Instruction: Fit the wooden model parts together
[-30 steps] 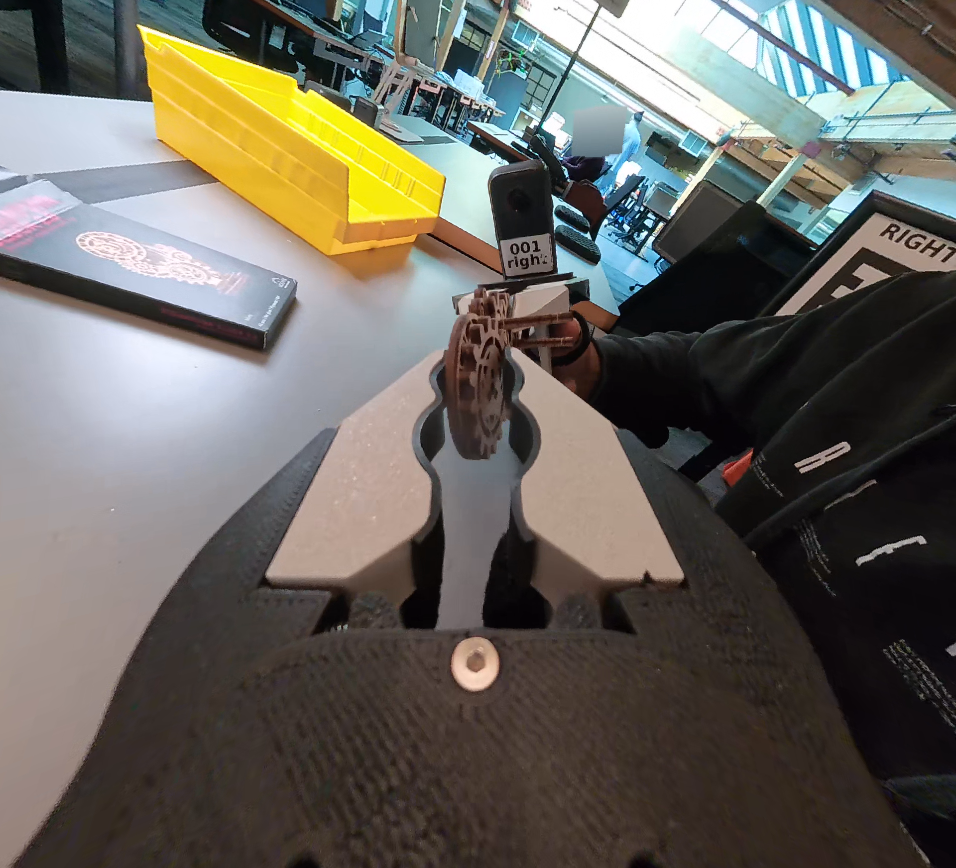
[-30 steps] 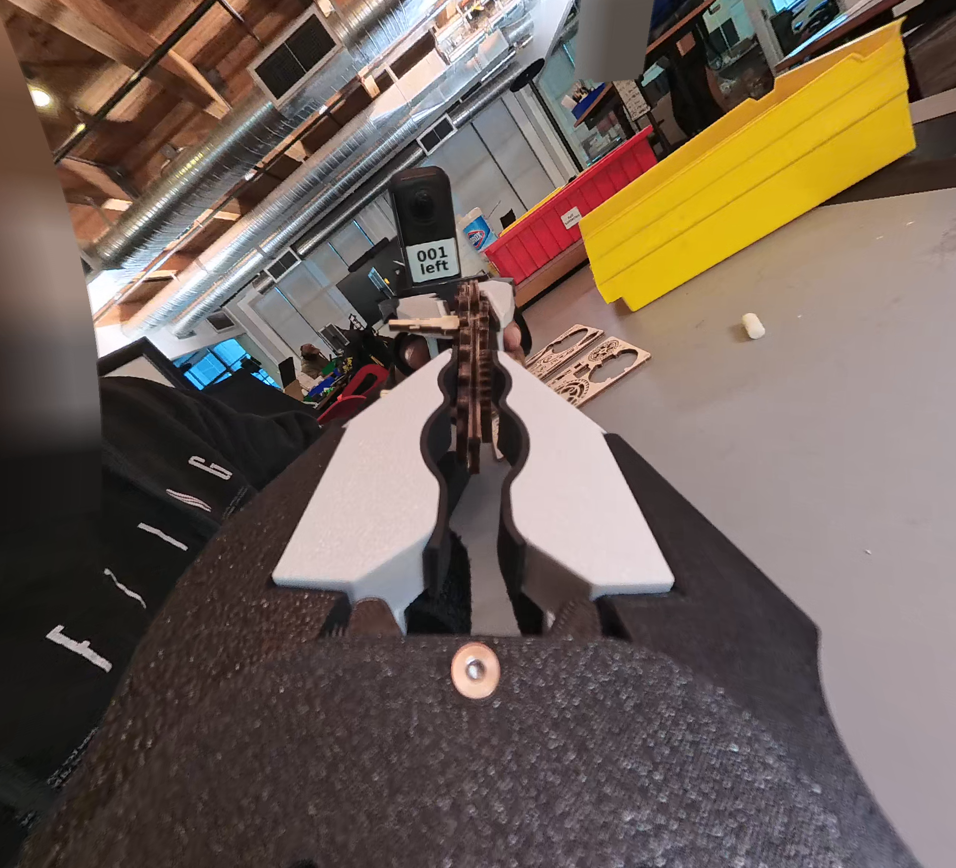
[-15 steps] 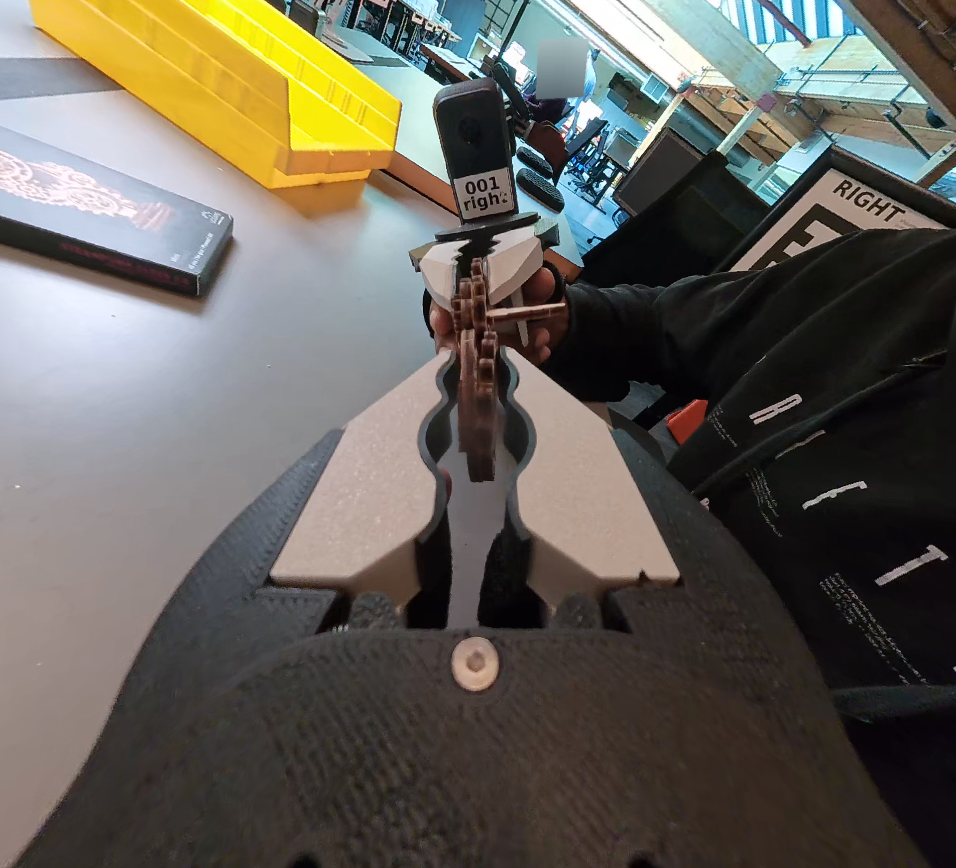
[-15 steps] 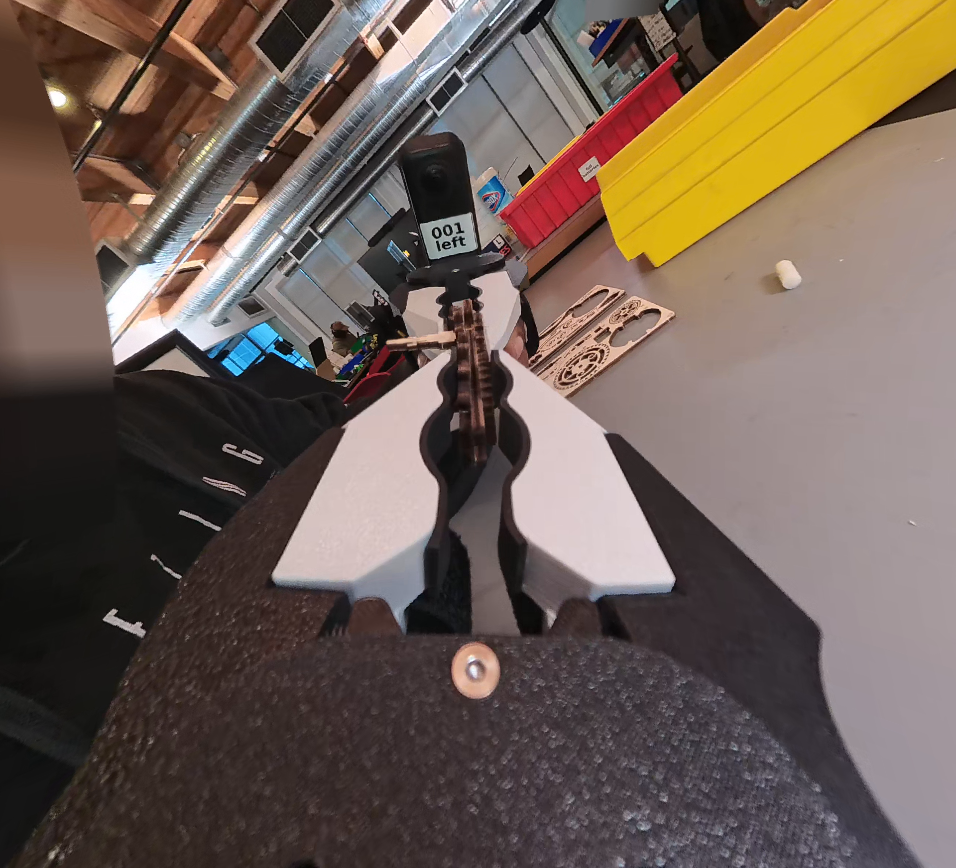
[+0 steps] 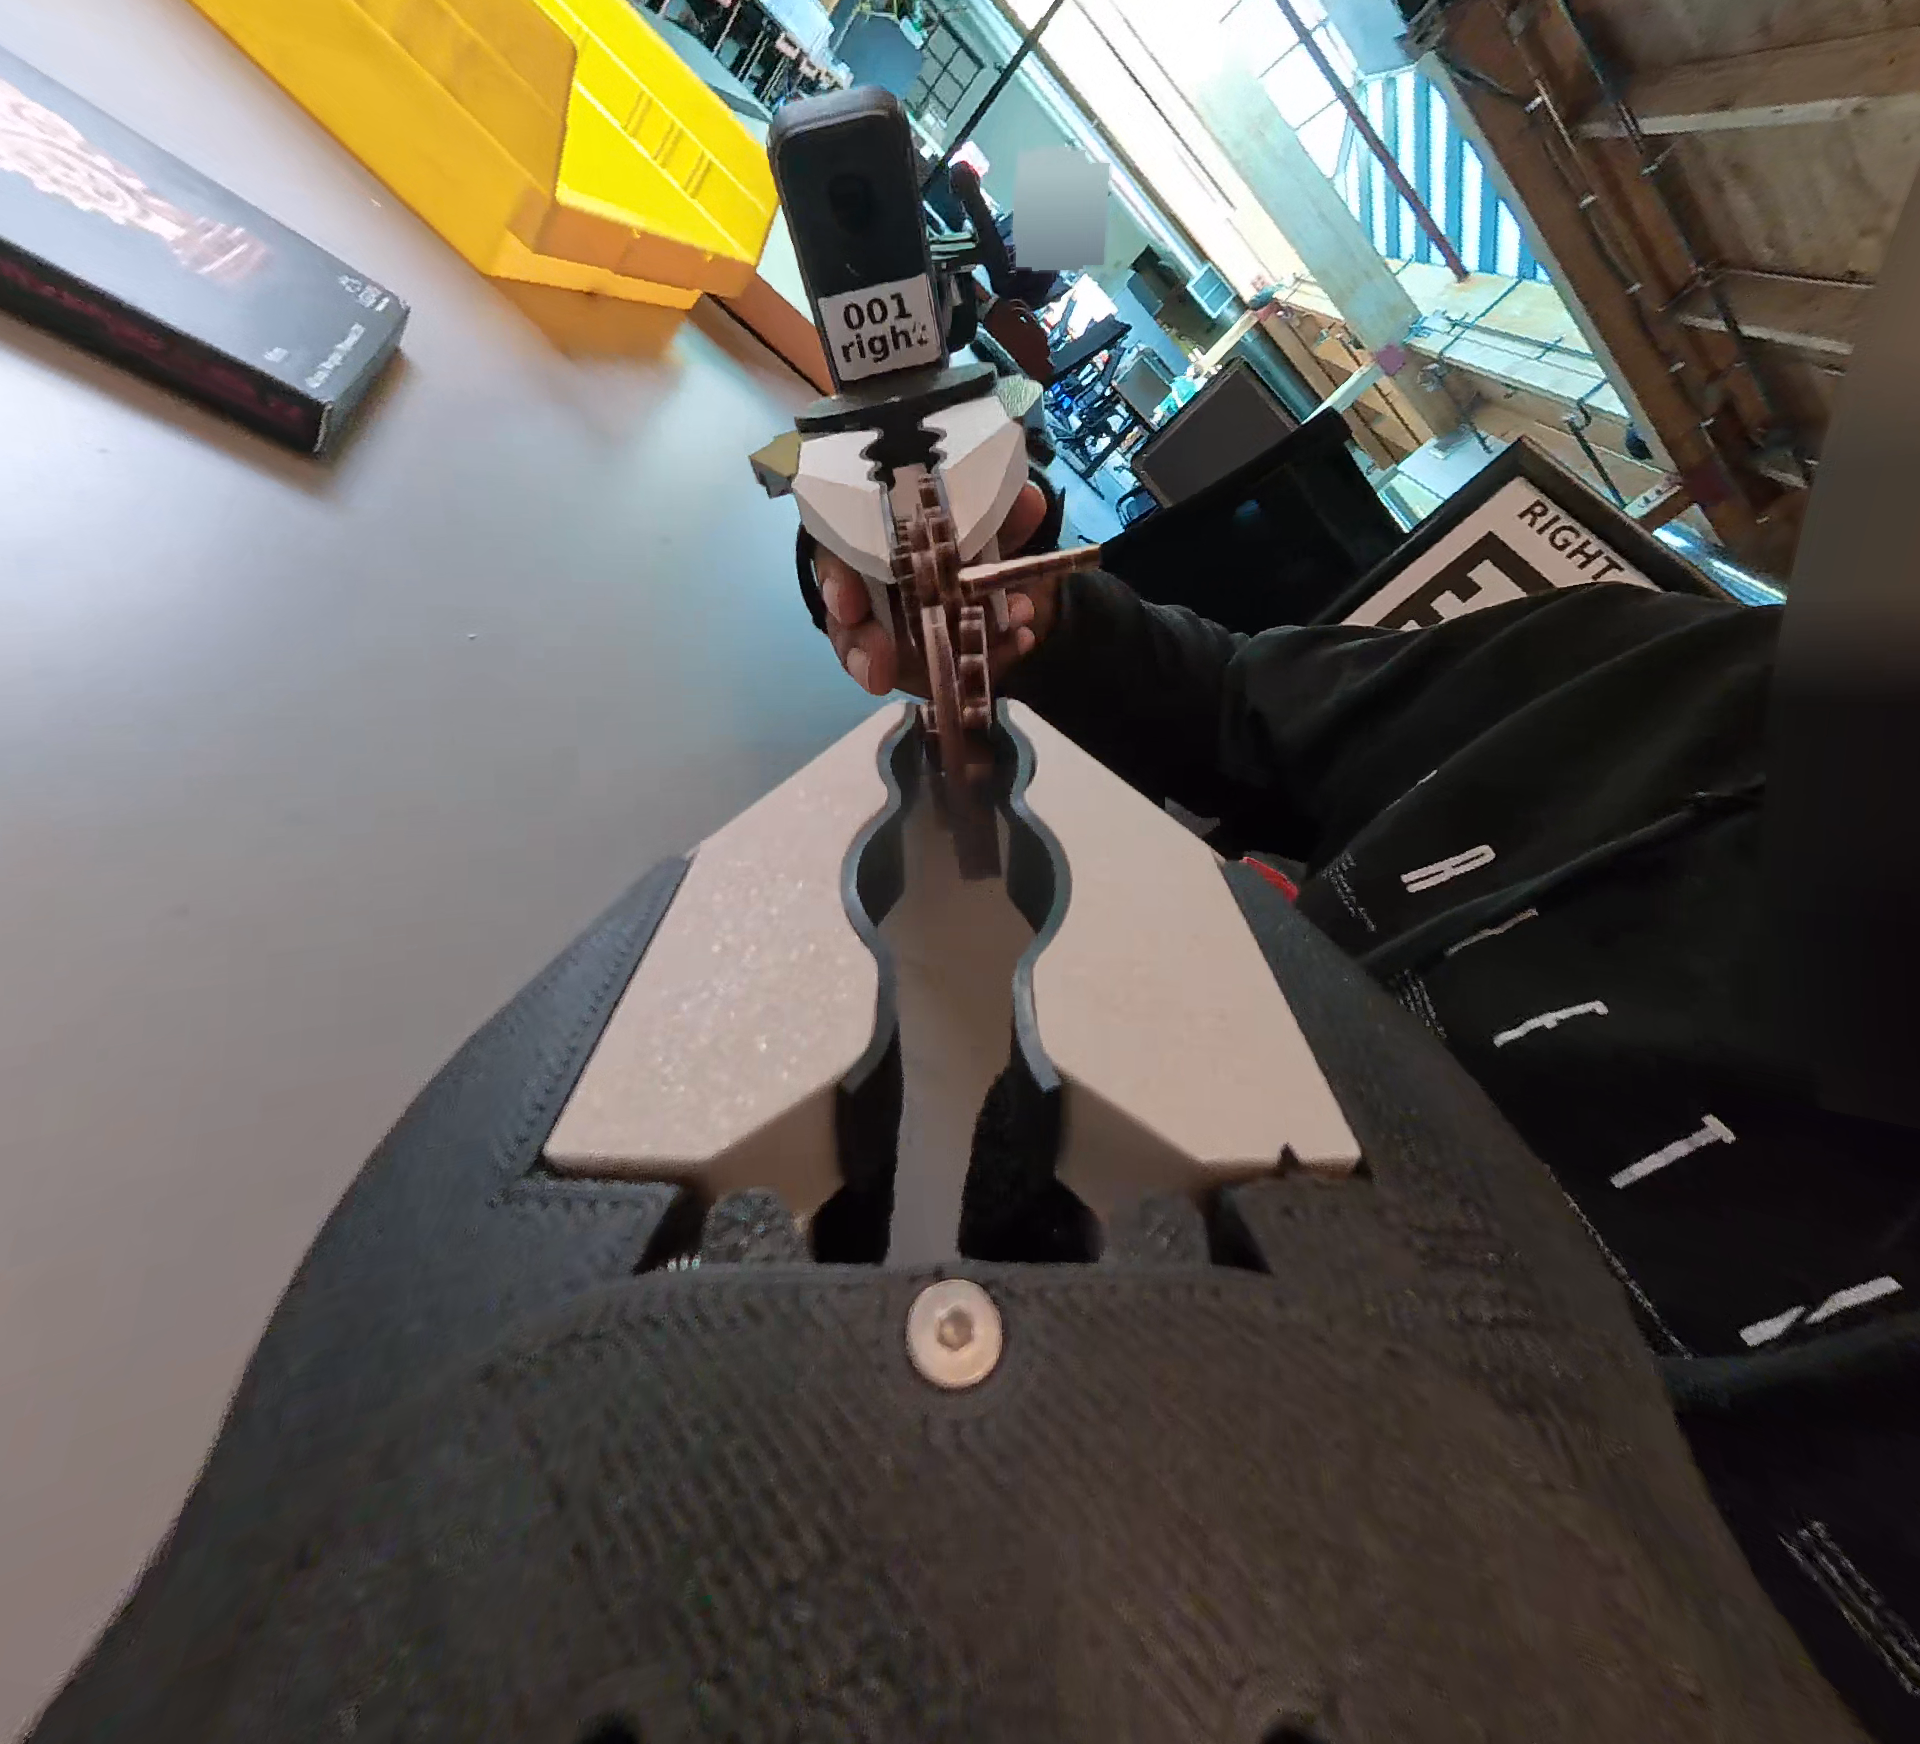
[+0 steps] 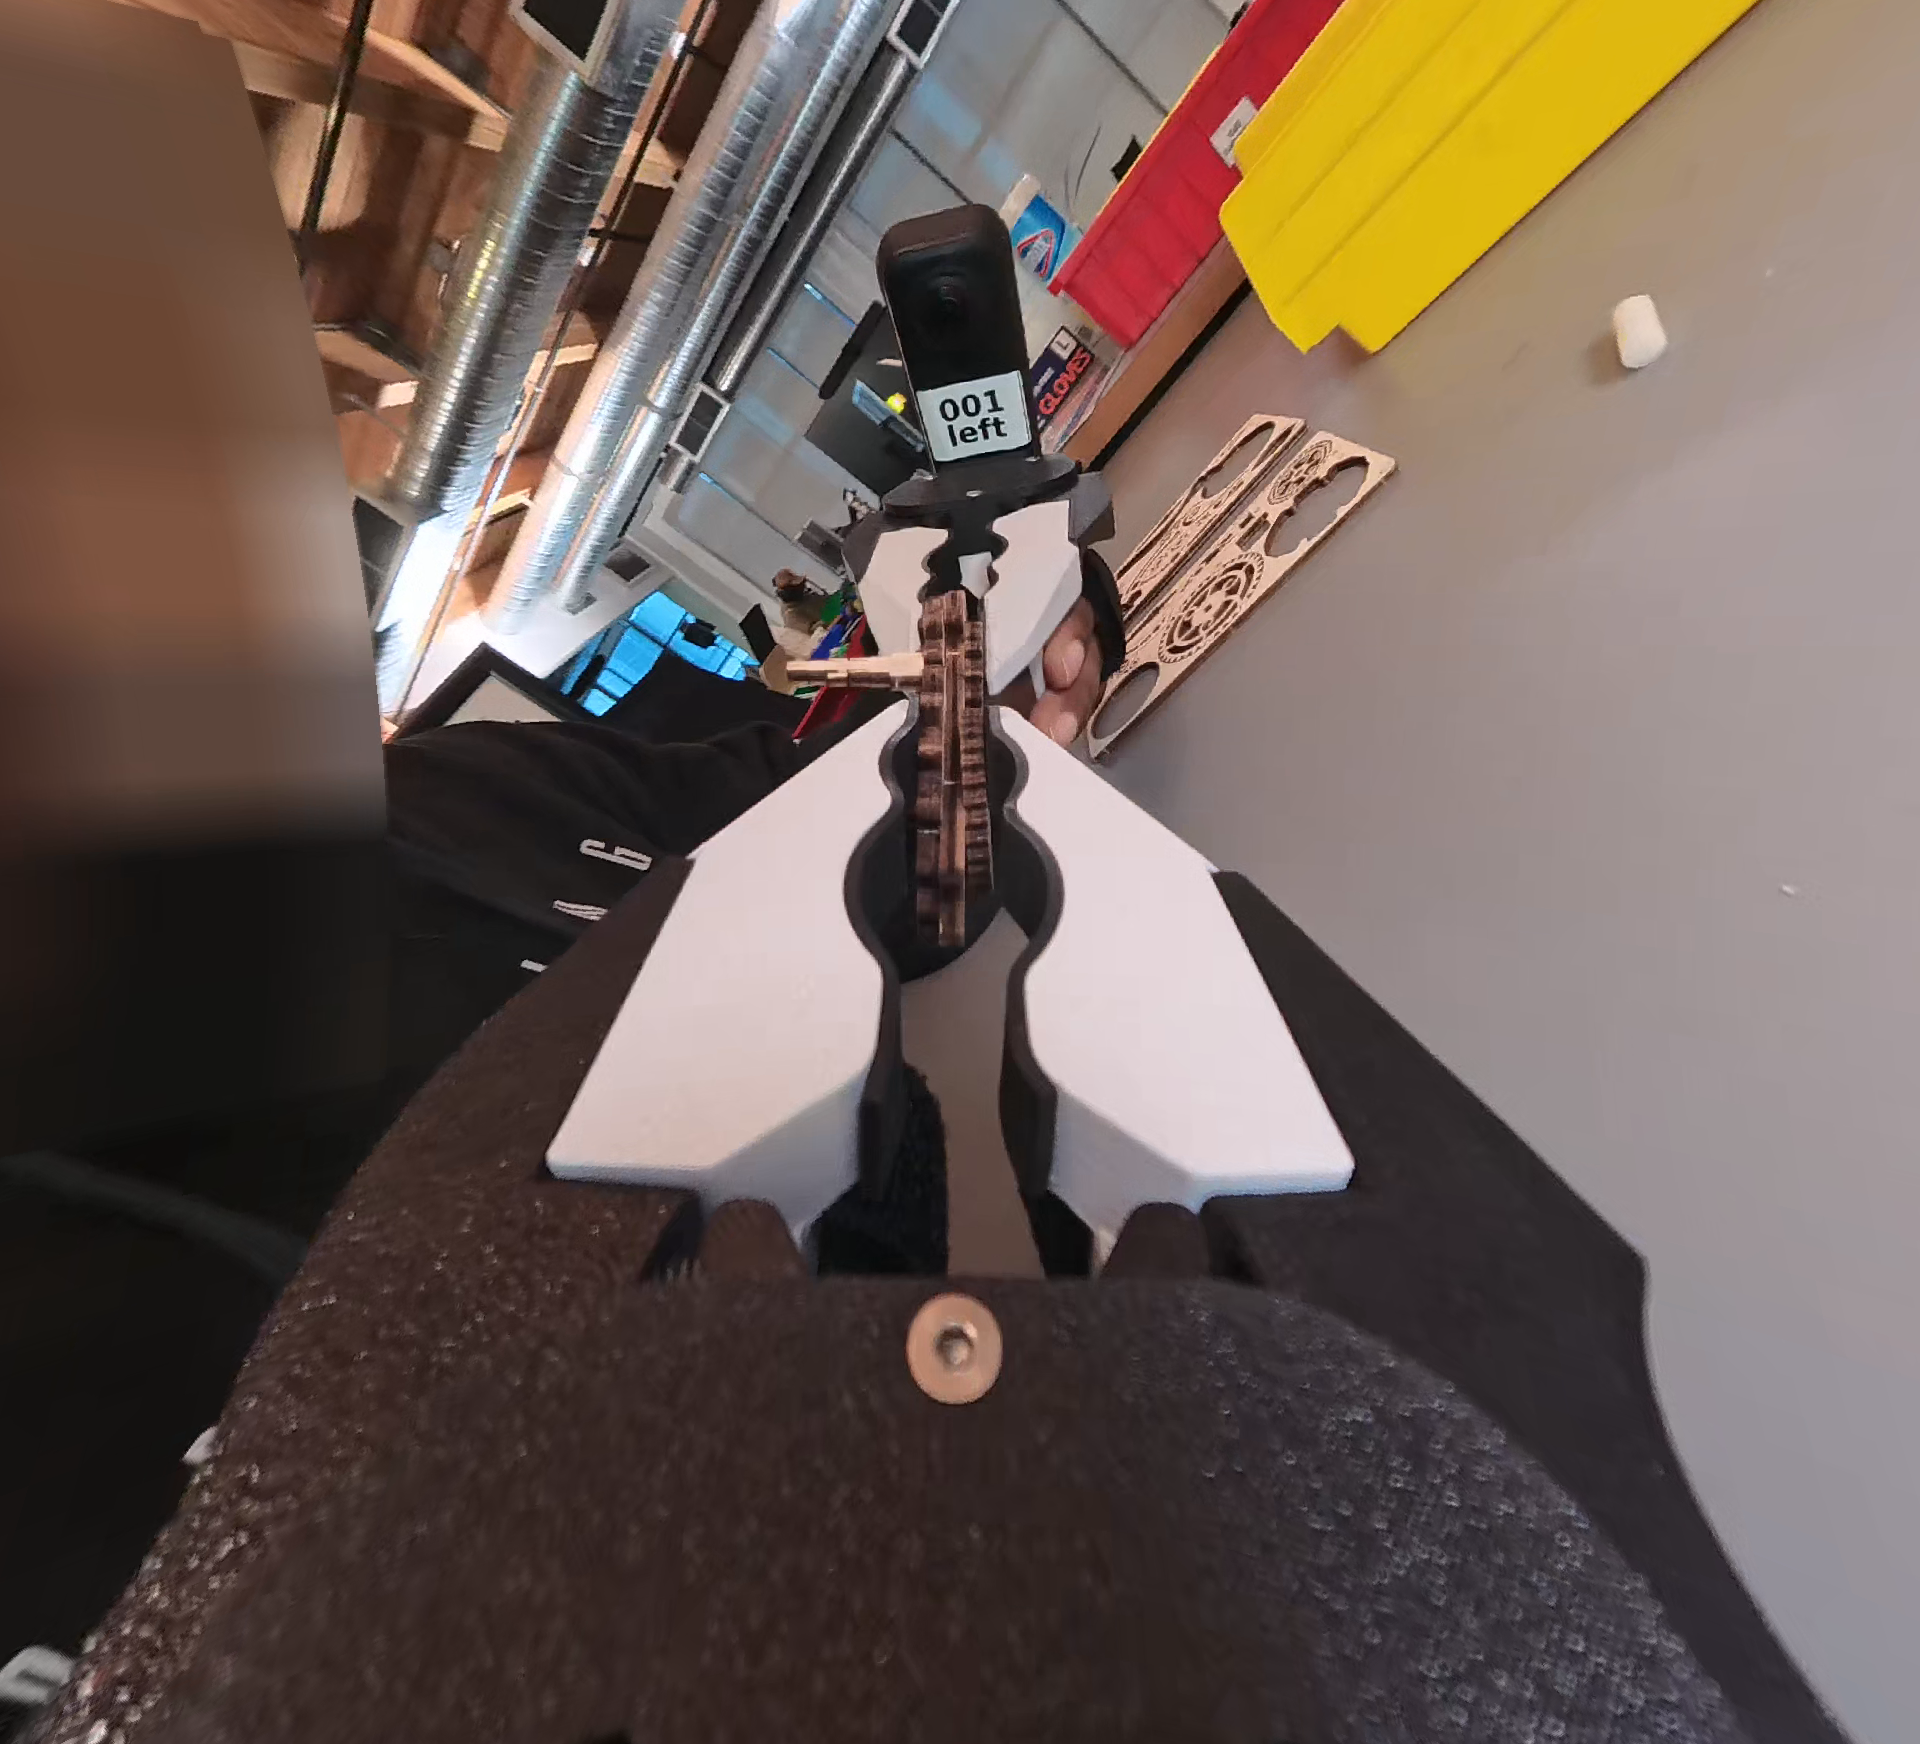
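Observation:
My left gripper (image 5: 956, 726) is shut on a dark wooden gear (image 5: 958, 718), seen edge-on between its grey fingers. My right gripper (image 5: 914, 518) faces it, close and tip to tip, and is shut on a stack of small wooden gears (image 5: 920, 551) with a light wooden axle peg (image 5: 1031, 568) sticking out sideways. The two gear parts lie against each other. In the right wrist view my right gripper (image 6: 951, 720) clamps the gear stack (image 6: 951, 790). The axle peg (image 6: 844, 671) points left and the left gripper (image 6: 966, 574) meets the stack's far end.
On the grey table (image 5: 312, 759) lie a black flat box (image 5: 187, 292) and a yellow bin (image 5: 436, 32). The right wrist view shows the yellow bin (image 6: 1558, 84), a red bin (image 6: 1195, 167), cut-out wooden sheets (image 6: 1247, 551) and a small white cylinder (image 6: 1640, 330). A black sleeve (image 5: 1455, 811) is close. Across from one pair of fingers to the other is roughly 5 centimeters. The small white cylinder (image 6: 1640, 330) is about 20 centimeters from both grippers' fingertips.
Both grippers have rolled and drawn closer together above the table. My left gripper's gear, seen at a slant before, is now edge-on against the right gripper's gear stack. Both grips have held.

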A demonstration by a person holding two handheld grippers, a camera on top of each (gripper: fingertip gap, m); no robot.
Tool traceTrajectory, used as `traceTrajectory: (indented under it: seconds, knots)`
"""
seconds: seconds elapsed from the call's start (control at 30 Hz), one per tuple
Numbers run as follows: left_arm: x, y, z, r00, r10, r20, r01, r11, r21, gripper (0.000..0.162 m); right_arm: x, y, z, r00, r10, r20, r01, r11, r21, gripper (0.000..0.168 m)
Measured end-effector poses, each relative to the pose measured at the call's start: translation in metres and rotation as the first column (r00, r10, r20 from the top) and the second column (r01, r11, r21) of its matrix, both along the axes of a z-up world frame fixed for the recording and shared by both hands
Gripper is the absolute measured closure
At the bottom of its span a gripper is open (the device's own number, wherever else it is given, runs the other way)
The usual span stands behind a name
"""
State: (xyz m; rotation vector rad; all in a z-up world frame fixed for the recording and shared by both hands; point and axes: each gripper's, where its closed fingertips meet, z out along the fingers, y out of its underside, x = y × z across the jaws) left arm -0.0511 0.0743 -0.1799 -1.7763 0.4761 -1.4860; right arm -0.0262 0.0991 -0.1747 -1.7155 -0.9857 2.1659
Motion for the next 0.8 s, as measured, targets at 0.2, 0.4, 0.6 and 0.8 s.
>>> traceTrajectory:
  seconds: [0.2,0.4,0.6,0.8]
  knots:
    - [-0.010,0.021,-0.008,0.983,0.125,0.132,-0.096,0.973,-0.209,0.152,0.013,0.039,0.018,0.977,-0.202,-0.072,0.214,0.917,0.335,0.144]
    - [-0.009,0.025,-0.045,0.985,0.173,0.016,-0.157,0.925,-0.347,0.151,0.022,-0.004,-0.008,0.985,-0.157,0.065,0.000,0.383,0.924,0.137]
    - [0.002,0.029,-0.062,0.975,0.188,-0.118,-0.218,0.915,-0.340,0.151,-0.004,-0.012,-0.067,0.943,-0.250,0.221,-0.191,0.137,0.972,0.141]
    - [0.003,0.031,-0.068,0.967,0.223,-0.126,-0.254,0.896,-0.365,0.151,-0.010,-0.008,-0.085,0.916,-0.304,0.263,-0.226,0.151,0.962,0.139]
